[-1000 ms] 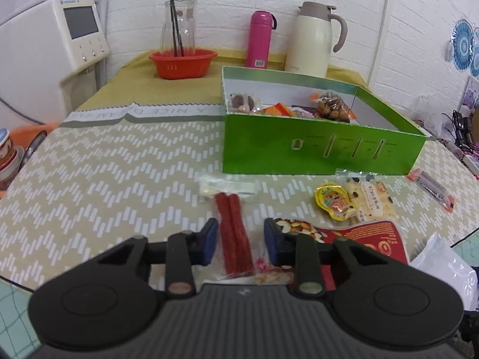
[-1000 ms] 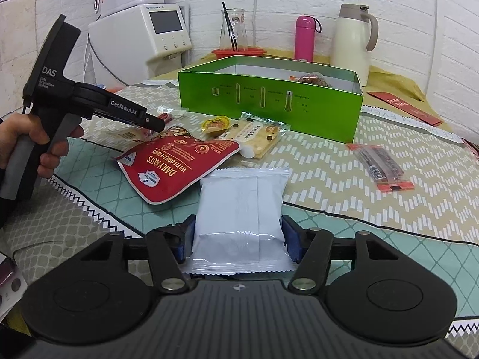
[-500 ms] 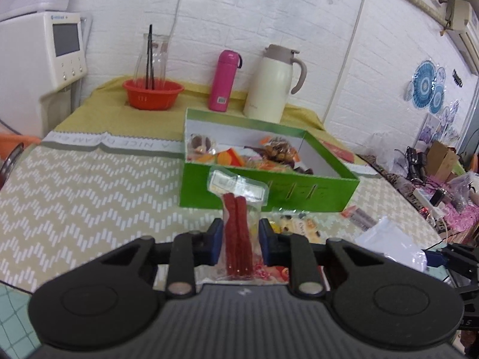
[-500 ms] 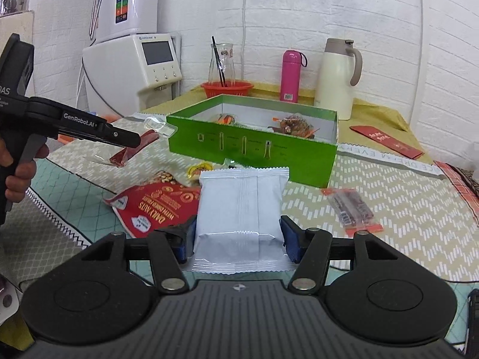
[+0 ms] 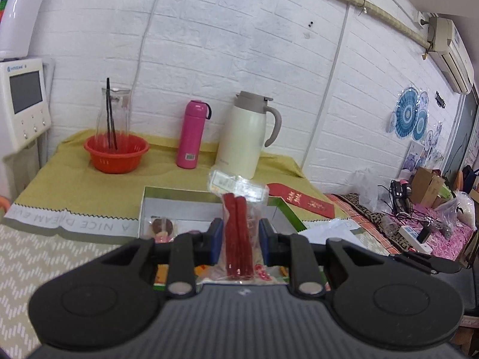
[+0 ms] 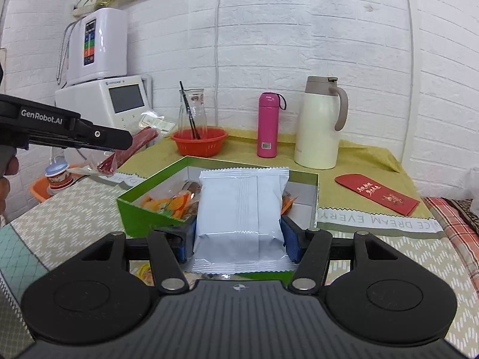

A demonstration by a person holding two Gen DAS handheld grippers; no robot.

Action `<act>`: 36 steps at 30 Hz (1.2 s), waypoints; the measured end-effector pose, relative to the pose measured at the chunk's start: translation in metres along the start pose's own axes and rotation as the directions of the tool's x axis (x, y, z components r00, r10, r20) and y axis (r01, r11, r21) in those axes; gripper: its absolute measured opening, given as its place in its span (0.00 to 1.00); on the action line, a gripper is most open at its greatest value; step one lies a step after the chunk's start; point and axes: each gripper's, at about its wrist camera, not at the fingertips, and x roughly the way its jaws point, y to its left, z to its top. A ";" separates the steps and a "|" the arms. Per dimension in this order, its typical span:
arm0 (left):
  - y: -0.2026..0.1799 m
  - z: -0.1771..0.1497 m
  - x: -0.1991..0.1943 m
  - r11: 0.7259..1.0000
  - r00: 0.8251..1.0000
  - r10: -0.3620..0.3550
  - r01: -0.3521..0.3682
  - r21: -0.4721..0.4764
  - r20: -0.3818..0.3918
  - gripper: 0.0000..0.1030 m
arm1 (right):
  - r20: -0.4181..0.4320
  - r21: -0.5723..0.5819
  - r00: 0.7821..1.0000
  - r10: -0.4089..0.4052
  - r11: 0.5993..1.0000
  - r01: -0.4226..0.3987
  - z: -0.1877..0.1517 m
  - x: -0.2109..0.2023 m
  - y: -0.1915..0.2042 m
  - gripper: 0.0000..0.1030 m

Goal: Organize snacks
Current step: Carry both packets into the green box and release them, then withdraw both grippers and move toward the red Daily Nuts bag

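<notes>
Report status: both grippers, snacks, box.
Left gripper shut on red sausage-stick packet. Right gripper shut on pale-blue foil pouch. Both above open green cardboard box. Nothing blocking.

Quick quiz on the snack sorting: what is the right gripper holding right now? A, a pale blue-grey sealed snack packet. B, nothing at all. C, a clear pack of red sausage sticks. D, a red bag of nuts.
A: the right gripper is shut on the pale blue-grey snack packet, held over the green box, while the red sausage sticks are in the left gripper.
</notes>
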 end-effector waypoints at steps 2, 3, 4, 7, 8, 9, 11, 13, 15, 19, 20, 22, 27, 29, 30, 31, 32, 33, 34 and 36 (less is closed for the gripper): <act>0.005 0.005 0.016 1.000 1.000 -0.014 0.014 -0.023 -0.013 0.21 | -0.012 0.031 1.000 -0.002 1.000 0.002 0.004 0.016 -0.008 0.93; 0.006 0.007 0.024 0.999 1.000 -0.013 0.013 -0.029 -0.022 0.21 | -0.015 0.039 1.000 -0.003 0.999 0.004 0.006 0.023 -0.011 0.93; 0.007 0.008 0.032 1.000 1.000 -0.011 0.010 -0.029 -0.027 0.21 | -0.021 0.042 1.000 -0.007 0.999 0.008 0.007 0.029 -0.013 0.93; 0.010 0.010 0.053 1.000 0.999 -0.003 0.001 -0.030 -0.049 0.21 | -0.039 0.048 0.999 -0.016 0.999 0.018 0.009 0.049 -0.017 0.93; 0.012 0.010 0.059 0.999 0.998 -0.003 0.001 -0.033 -0.057 0.21 | -0.048 0.052 0.999 -0.016 0.999 0.019 0.010 0.055 -0.019 0.93; 0.013 0.010 0.064 0.999 0.998 -0.001 -0.001 -0.036 -0.064 0.21 | -0.056 0.053 0.998 -0.015 0.998 0.018 0.010 0.061 -0.020 0.93; 0.015 0.008 0.076 0.999 0.997 0.000 -0.003 -0.041 -0.082 0.21 | -0.066 0.051 0.998 -0.016 0.998 0.019 0.009 0.072 -0.021 0.93; 0.016 0.007 0.084 0.999 0.995 0.001 -0.005 -0.036 -0.097 0.21 | -0.077 0.053 0.997 -0.012 0.998 0.016 0.008 0.081 -0.023 0.93; 0.017 0.005 0.092 1.000 0.994 0.008 -0.011 -0.027 -0.105 0.22 | -0.079 0.058 0.997 0.002 0.998 0.003 0.006 0.090 -0.025 0.94; 0.017 -0.002 0.096 0.999 0.998 0.040 -0.039 0.013 -0.050 0.68 | -0.062 0.032 0.998 0.029 0.999 -0.027 0.000 0.096 -0.024 1.00; 0.018 -0.005 0.094 0.998 0.998 0.059 -0.058 0.014 -0.018 0.69 | -0.048 0.014 0.999 0.021 1.000 -0.020 -0.001 0.095 -0.022 1.00; 0.020 -0.005 0.096 0.996 0.995 0.087 -0.087 -0.001 -0.043 0.78 | -0.018 -0.027 1.000 0.007 1.000 -0.007 -0.003 0.092 -0.018 1.00; 0.021 -0.008 0.095 0.992 0.991 0.124 -0.124 -0.007 -0.048 0.82 | -0.038 -0.048 0.999 -0.008 0.999 0.006 -0.005 0.093 -0.016 1.00; 0.018 -0.008 0.092 0.990 0.989 0.138 -0.137 0.008 -0.049 0.82 | -0.037 -0.050 0.999 -0.010 0.999 0.008 -0.004 0.091 -0.015 1.00; 0.017 -0.007 0.091 0.990 0.989 0.142 -0.141 0.012 -0.051 0.82 | -0.037 -0.050 0.999 -0.013 0.999 0.012 -0.003 0.090 -0.015 1.00; 0.016 -0.007 0.088 0.990 0.989 0.140 -0.139 0.014 -0.051 0.82 | -0.037 -0.049 0.999 -0.015 0.999 0.014 -0.002 0.088 -0.015 1.00; 0.015 -0.007 0.085 0.991 0.990 0.135 -0.135 0.016 -0.048 0.82 | -0.034 -0.048 0.999 -0.016 0.999 0.014 -0.001 0.085 -0.014 1.00; 0.015 -0.006 0.083 0.991 0.990 0.134 -0.133 0.017 -0.048 0.82 | -0.028 -0.047 0.999 -0.015 0.999 0.014 0.000 0.082 -0.013 1.00; 0.013 -0.006 0.080 0.991 0.990 0.133 -0.132 0.020 -0.046 0.82 | -0.023 -0.049 1.000 -0.014 0.999 0.013 0.001 0.079 -0.012 1.00; 0.010 -0.005 0.073 0.991 0.990 0.134 -0.133 0.025 -0.041 0.82 | -0.013 -0.057 1.000 -0.016 0.998 0.015 0.003 0.073 -0.009 1.00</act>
